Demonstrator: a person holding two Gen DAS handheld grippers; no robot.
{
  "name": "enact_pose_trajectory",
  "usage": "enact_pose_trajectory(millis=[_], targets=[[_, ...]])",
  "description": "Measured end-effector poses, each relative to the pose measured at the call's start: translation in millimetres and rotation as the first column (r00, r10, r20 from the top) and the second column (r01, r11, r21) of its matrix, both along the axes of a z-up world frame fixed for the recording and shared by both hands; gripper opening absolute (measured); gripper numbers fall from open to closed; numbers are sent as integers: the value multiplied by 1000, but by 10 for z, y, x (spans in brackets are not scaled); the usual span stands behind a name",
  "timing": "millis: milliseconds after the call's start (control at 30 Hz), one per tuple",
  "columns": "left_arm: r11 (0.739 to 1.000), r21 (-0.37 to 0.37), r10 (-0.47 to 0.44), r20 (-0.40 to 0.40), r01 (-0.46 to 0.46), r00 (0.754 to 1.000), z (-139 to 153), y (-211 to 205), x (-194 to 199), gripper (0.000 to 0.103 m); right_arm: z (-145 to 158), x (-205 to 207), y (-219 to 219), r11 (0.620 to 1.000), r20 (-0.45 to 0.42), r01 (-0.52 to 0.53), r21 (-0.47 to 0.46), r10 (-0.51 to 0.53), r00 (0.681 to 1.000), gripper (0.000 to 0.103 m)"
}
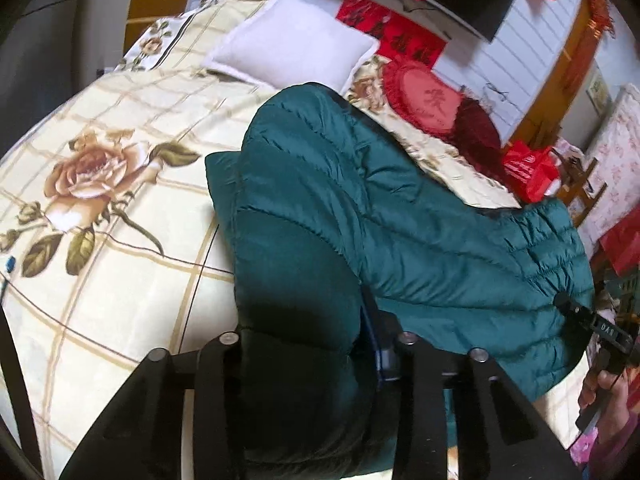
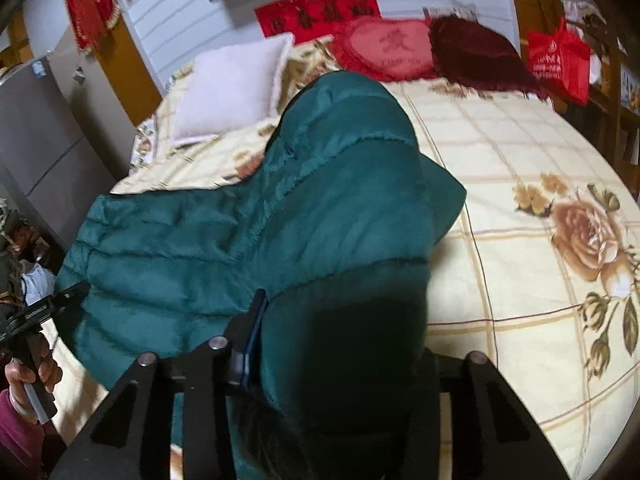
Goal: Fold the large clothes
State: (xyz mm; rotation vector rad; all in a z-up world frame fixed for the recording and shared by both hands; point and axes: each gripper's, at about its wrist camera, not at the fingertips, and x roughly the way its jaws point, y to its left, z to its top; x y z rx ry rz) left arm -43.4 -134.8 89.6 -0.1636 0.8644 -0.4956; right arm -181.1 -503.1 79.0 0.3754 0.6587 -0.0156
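A dark teal quilted jacket [image 1: 400, 220] lies across a bed with a cream, rose-printed cover [image 1: 120, 280]. In the left wrist view my left gripper [image 1: 304, 344] is shut on a puffed fold of the jacket, which bulges up between the fingers. The right wrist view has my right gripper [image 2: 340, 344] shut on another bunched part of the jacket [image 2: 224, 240], with a blue pad against its left side. Each view catches the other gripper at the jacket's near edge: the right gripper [image 1: 600, 328] and the left gripper [image 2: 44, 308], each held by a hand.
At the head of the bed lie a white pillow [image 2: 232, 92], a red heart cushion [image 2: 384, 48] and a dark red cushion [image 2: 476, 52]. A red bag [image 2: 560, 60] stands beside the bed. A grey cabinet [image 2: 44, 152] is at the left. Bare bed cover [image 2: 520, 160] spreads to the right.
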Motion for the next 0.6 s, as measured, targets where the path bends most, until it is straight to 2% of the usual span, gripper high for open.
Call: enact_pose_trajectory(millis=[200, 300, 367, 400, 467, 500, 600], targets=[[996, -2, -90, 33, 90, 995, 243, 62, -512, 11, 293, -424, 182, 999, 24, -38, 12, 38, 999, 39], [993, 4, -122, 22, 122, 992, 220, 171, -764, 11, 254, -692, 190, 999, 4, -41, 33, 40, 999, 39], [994, 15, -110, -18, 110, 994, 120, 218, -848, 16, 138, -809, 162, 1000, -34, -15, 27, 16, 999, 41], [995, 41, -92, -48, 94, 995, 33, 231, -861, 19, 74, -821, 156, 1000, -62, 3, 17, -2, 998, 48], [992, 101, -67, -100, 77, 993, -154, 223, -837, 33, -99, -789, 129, 998, -161, 54, -34, -59, 985, 59], [991, 110, -59, -119, 72, 991, -207, 229, -812, 36, -196, -756, 125, 994, -218, 70, -81, -86, 972, 66], [994, 95, -31, -140, 45, 990, -203, 298, -829, 41, -262, -810, 136, 986, -261, 65, -151, -103, 960, 70]])
